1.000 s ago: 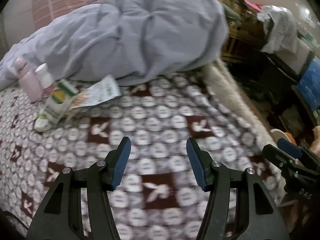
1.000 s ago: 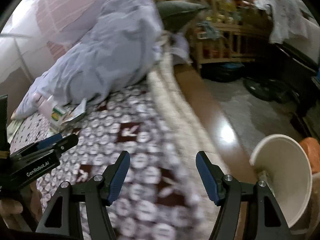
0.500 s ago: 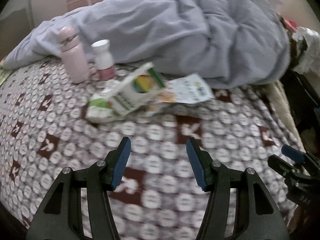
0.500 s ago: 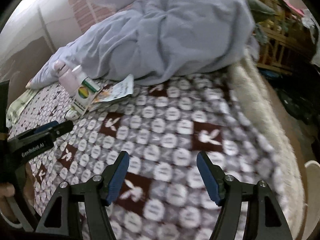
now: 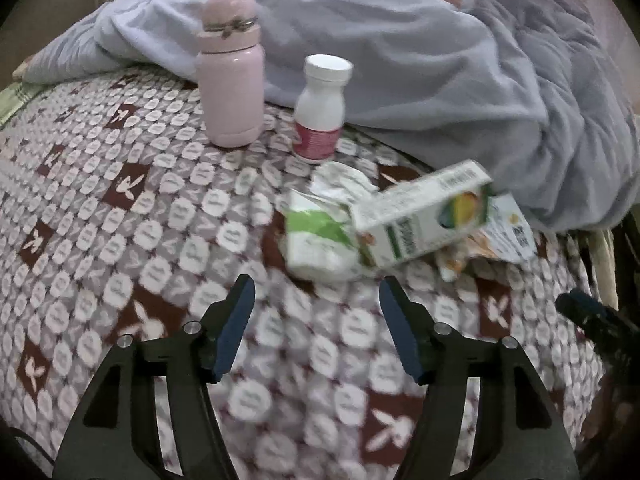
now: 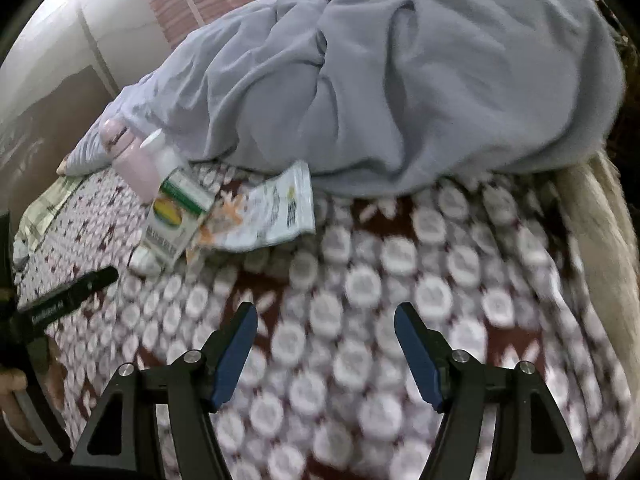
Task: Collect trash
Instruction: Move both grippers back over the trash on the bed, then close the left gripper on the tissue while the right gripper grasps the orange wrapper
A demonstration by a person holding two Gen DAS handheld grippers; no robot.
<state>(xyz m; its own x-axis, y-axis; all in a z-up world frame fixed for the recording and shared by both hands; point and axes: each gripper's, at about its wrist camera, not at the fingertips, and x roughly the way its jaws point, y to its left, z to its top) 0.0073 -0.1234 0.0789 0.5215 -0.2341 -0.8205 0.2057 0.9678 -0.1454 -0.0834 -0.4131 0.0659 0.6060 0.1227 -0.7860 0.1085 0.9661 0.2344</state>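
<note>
A bed [image 5: 120,240] with a patterned cover carries a rumpled grey blanket [image 5: 440,60]. A pink flask [image 5: 232,80] and white bottle [image 5: 322,108] stand upright on it. A carton [image 5: 420,220] lies among crumpled wrappers [image 5: 320,236].

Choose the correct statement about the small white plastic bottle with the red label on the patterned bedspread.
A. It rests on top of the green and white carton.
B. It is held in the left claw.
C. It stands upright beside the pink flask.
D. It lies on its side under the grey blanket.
C: the small white plastic bottle with the red label stands upright, cap on top, next to the pink flask, on the bedspread.

No legible text; carton [image 5: 420,222] print blurred
</note>
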